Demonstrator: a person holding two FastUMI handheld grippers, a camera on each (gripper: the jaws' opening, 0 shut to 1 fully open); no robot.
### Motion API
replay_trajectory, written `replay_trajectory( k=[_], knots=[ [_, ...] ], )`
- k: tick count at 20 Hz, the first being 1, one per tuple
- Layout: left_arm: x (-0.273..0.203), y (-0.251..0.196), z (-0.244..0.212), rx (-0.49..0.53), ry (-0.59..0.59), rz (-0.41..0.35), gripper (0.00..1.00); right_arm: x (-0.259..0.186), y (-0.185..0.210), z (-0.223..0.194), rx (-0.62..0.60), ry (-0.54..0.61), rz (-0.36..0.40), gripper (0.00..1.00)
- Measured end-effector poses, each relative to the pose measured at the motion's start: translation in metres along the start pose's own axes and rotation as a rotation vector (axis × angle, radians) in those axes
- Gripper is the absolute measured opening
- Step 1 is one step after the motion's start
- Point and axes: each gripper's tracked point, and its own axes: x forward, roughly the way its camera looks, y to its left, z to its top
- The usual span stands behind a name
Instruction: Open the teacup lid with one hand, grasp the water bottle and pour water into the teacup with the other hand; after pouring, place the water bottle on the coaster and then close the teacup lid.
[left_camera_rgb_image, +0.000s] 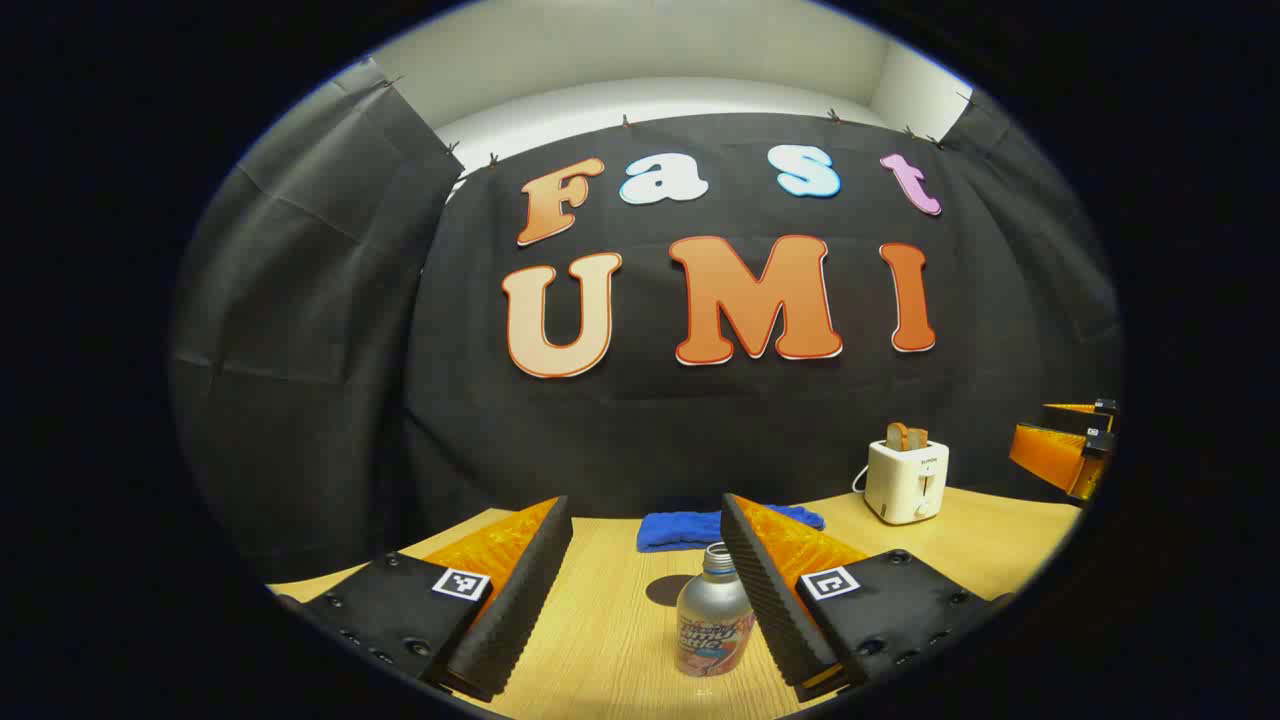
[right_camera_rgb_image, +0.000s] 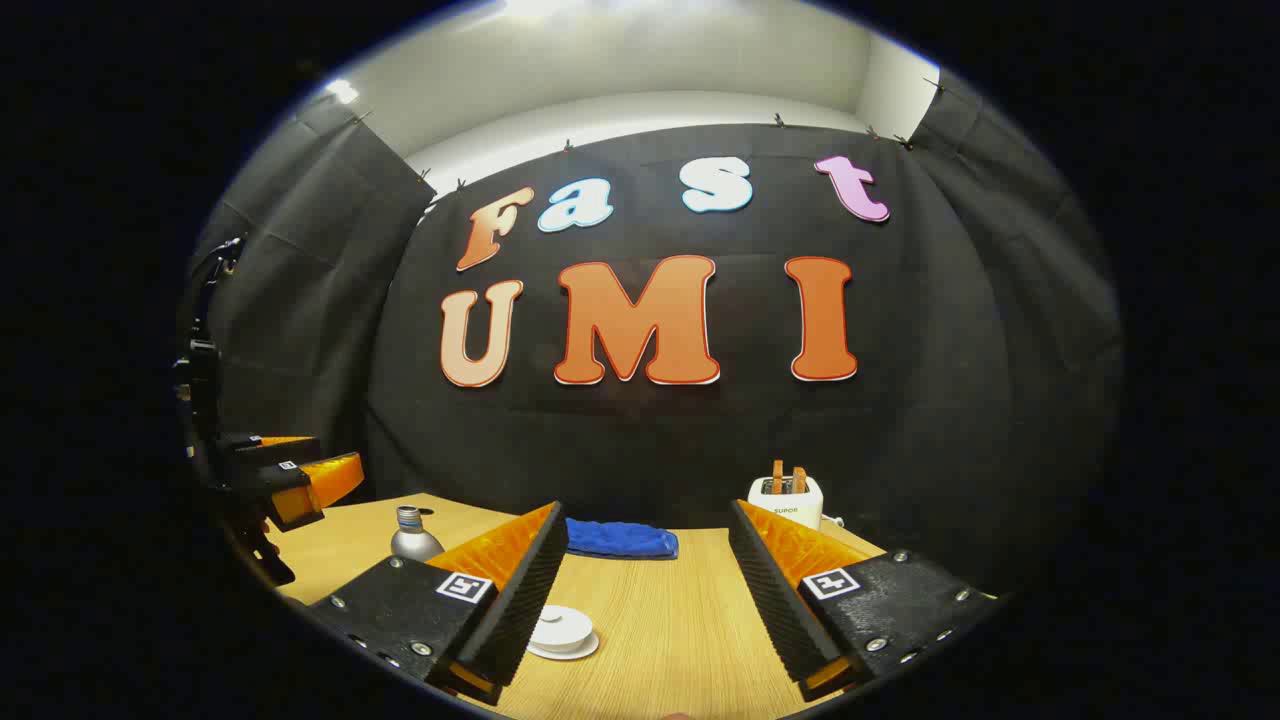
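Left tool (left_camera_rgb_image: 645, 590) wide open, water bottle (left_camera_rgb_image: 712, 625) just inside its right finger: smooth metal, likely slippery; grip mid-body. Right tool (right_camera_rgb_image: 640, 600) wide open; lidded teacup (right_camera_rgb_image: 562, 632) beside its left finger: fragile.

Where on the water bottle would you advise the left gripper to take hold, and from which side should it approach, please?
Probably the straight body below the shoulder. The water bottle stands upright on the table, its narrow capless neck on top. The left gripper is open and level, the bottle close to one finger, so shift sideways to centre it, then come in horizontally from the front.
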Motion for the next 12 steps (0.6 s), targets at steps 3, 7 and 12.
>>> replay_trajectory(
  k=[3,7,12],
  knots=[
    [0.000,0.004,-0.005,0.004,0.012,0.008,0.97,-0.001,0.002,-0.004,-0.004,0.006,0.005,0.97],
    [-0.001,-0.001,-0.016,0.014,0.035,-0.003,1.00,0.003,0.011,-0.012,0.001,0.026,0.033,0.97],
    [-0.001,0.000,-0.013,0.025,0.017,0.004,0.97,0.007,0.014,-0.011,0.010,0.029,0.051,0.97]
  ],
)
